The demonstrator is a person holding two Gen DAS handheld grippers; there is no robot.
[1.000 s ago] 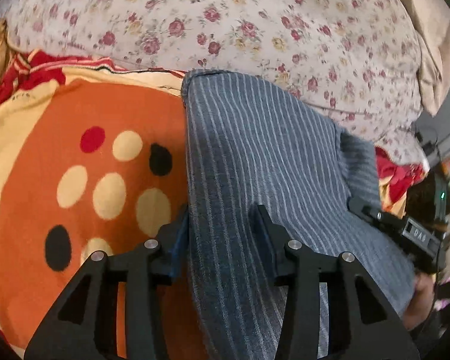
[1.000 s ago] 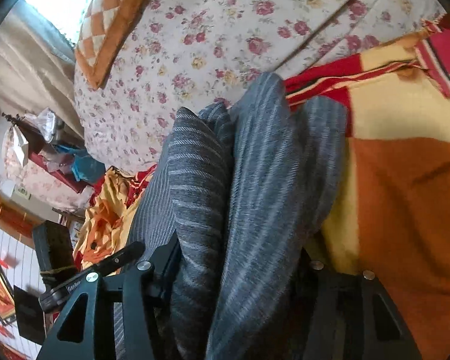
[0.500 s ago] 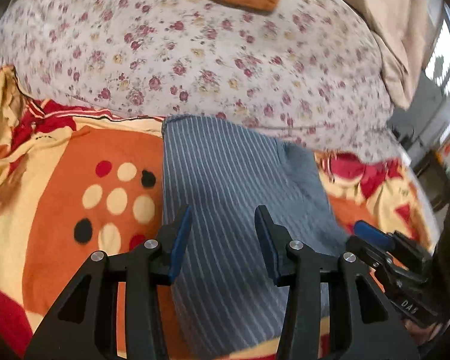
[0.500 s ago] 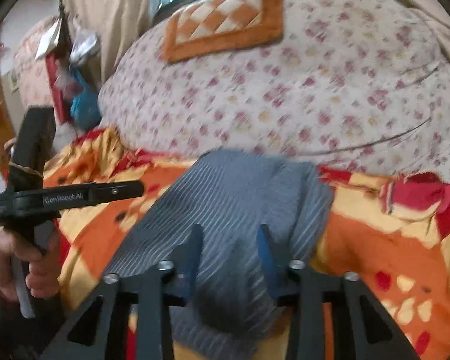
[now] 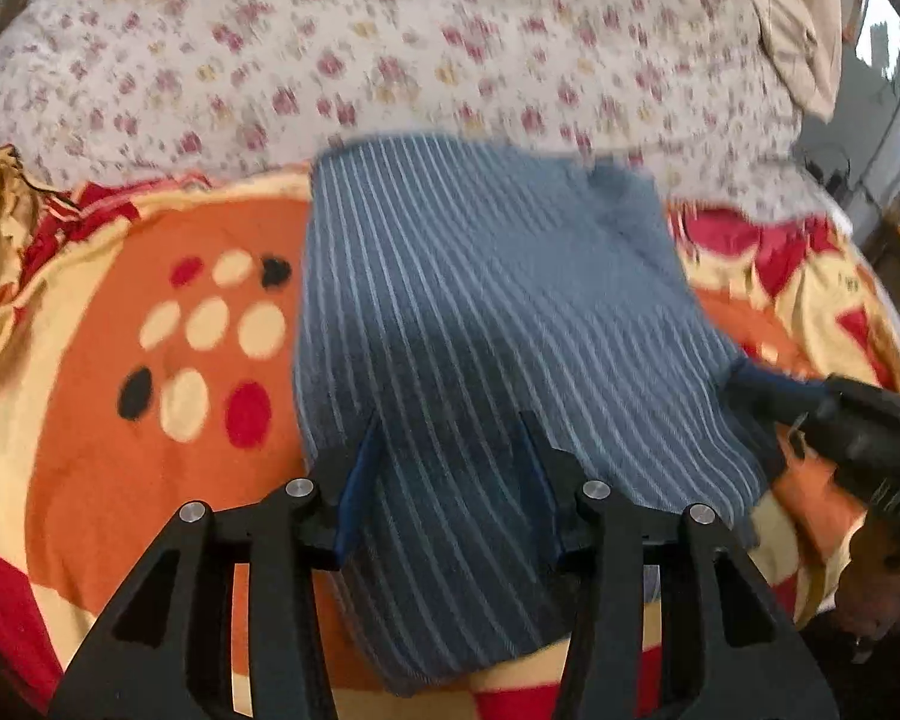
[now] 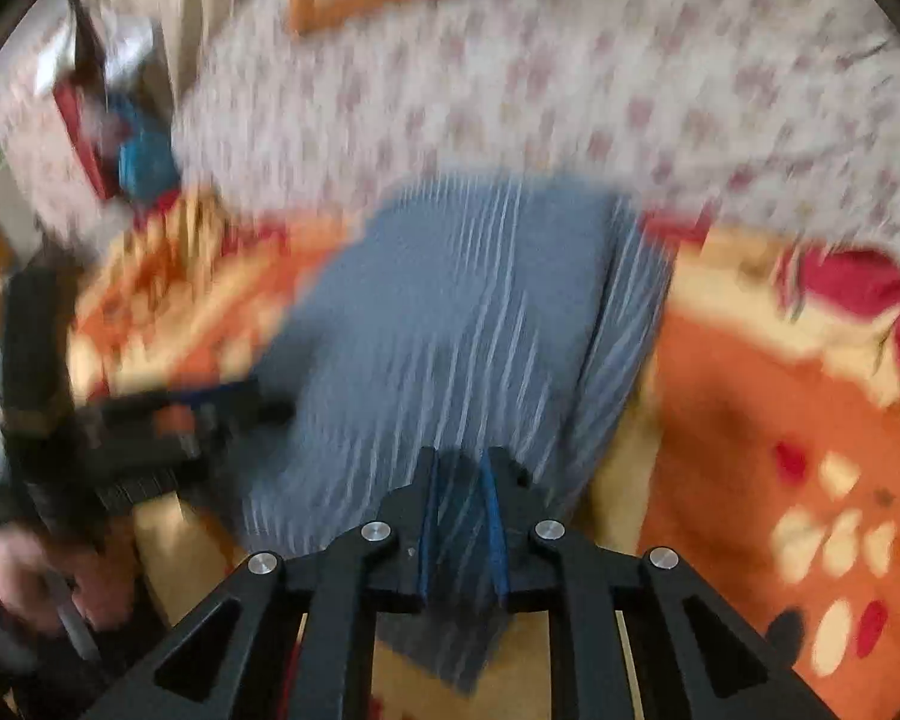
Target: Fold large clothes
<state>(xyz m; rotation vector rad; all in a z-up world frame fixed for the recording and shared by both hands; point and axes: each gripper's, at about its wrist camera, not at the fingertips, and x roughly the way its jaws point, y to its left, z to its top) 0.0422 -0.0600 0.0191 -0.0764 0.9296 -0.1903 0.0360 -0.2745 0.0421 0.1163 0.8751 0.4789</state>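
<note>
My left tongs (image 5: 450, 480) sit apart over the garment (image 5: 480, 312). My right tongs (image 6: 459, 480) are nearly together; grip unclear. A careless tug could undo the fold.

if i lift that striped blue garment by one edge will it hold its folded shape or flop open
Probably flops: the striped garment is soft cloth lying in loose layers on the orange blanket, and nothing pins them. It looks thick, so likely weighty and sagging. The right gripper appears nearly closed over one edge; one pinch point would let the rest hang.
</note>
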